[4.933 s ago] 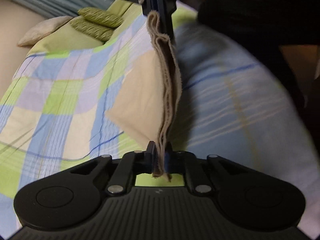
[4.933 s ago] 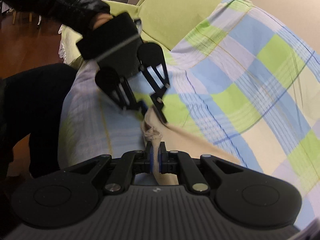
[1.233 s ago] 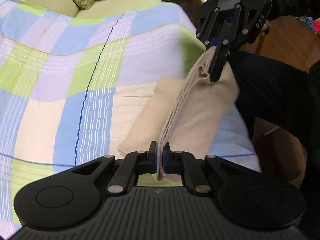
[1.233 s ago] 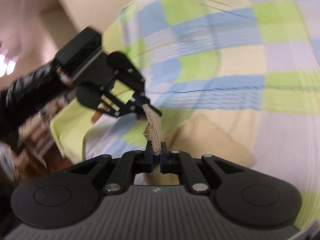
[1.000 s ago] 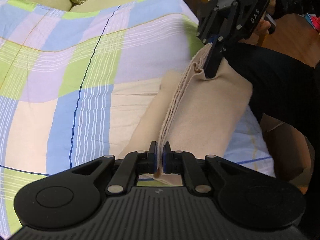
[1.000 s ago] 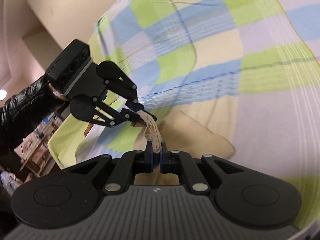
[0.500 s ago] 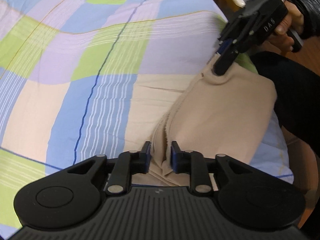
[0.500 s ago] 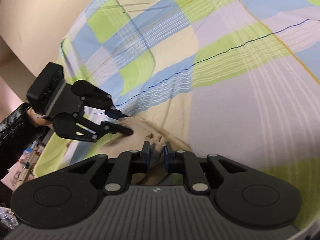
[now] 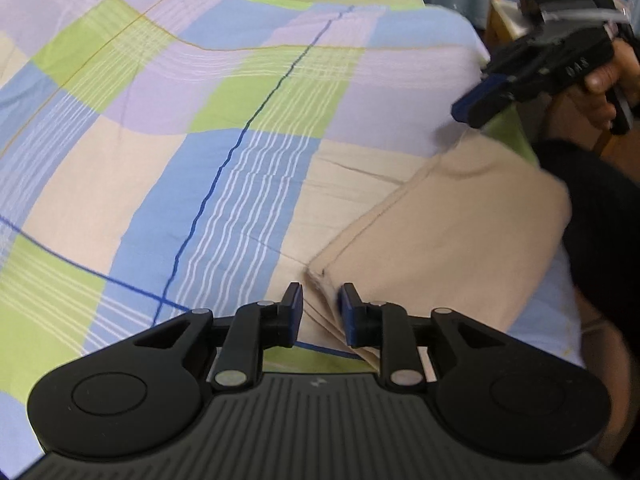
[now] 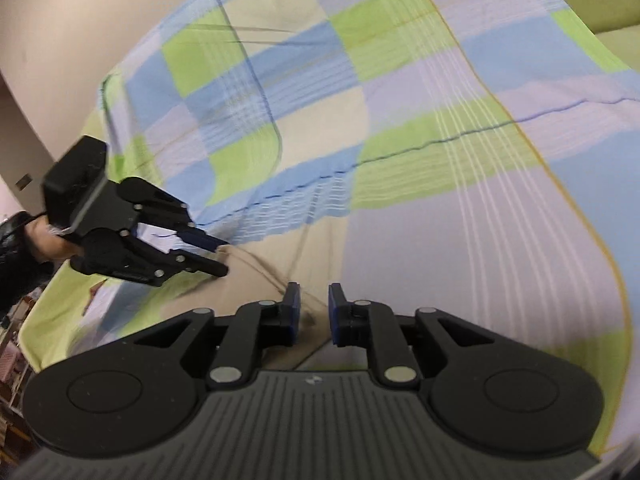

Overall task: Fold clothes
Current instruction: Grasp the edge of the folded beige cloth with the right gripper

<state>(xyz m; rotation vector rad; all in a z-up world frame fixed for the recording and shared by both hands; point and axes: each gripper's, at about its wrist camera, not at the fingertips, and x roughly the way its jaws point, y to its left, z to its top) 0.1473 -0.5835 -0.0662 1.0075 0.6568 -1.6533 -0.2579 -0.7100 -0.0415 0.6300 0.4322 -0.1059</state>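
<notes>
I am looking across the checked bedspread (image 9: 168, 128) covering the bed, blue, green and lilac squares. The folded beige garment (image 9: 452, 236) is lying flat on it near the bed's edge, beside a dark-clad leg (image 9: 604, 232). My left gripper (image 9: 319, 312) is opening, its pads straddling the garment's near corner without pressing it. My right gripper (image 10: 311, 312) is opening too, beige cloth lying below the gap, nothing gripped. Both are hanging just over the cloth, holding nothing.
</notes>
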